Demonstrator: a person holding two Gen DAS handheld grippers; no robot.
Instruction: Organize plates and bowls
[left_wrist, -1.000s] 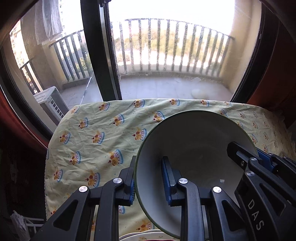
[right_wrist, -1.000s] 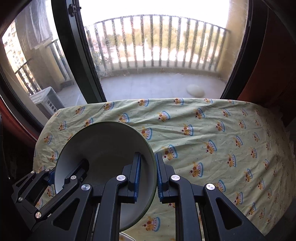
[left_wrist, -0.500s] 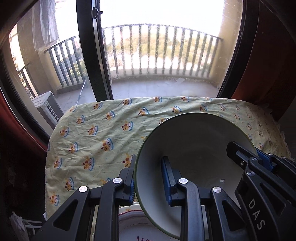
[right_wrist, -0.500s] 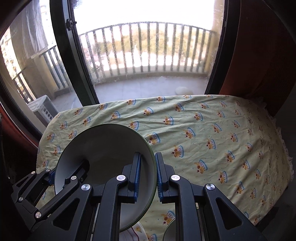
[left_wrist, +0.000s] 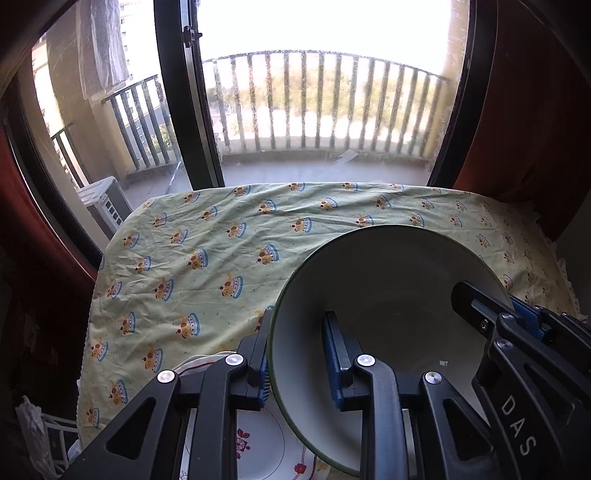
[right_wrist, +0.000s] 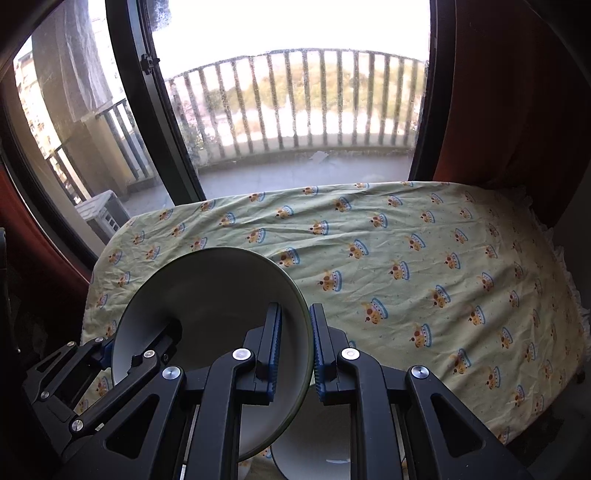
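A white bowl with a green rim (left_wrist: 388, 288) is held in the air over the table by both grippers. My left gripper (left_wrist: 299, 354) is shut on its left rim. My right gripper (right_wrist: 295, 343) is shut on its right rim; the bowl also shows in the right wrist view (right_wrist: 207, 306). The right gripper shows at the bowl's far side in the left wrist view (left_wrist: 524, 325). Below the bowl lies a white plate with red flowers (left_wrist: 258, 443). A second white bowl (right_wrist: 317, 443) sits below my right gripper.
The table carries a pale green cloth with a crown print (right_wrist: 406, 266); it also shows in the left wrist view (left_wrist: 207, 258). Behind it is a window with a dark frame (left_wrist: 177, 92) and a balcony railing. A red curtain (right_wrist: 517, 92) hangs at the right.
Both grippers with the bowl have drawn back and up from the table. The flowered plate and a second bowl have come into view underneath.
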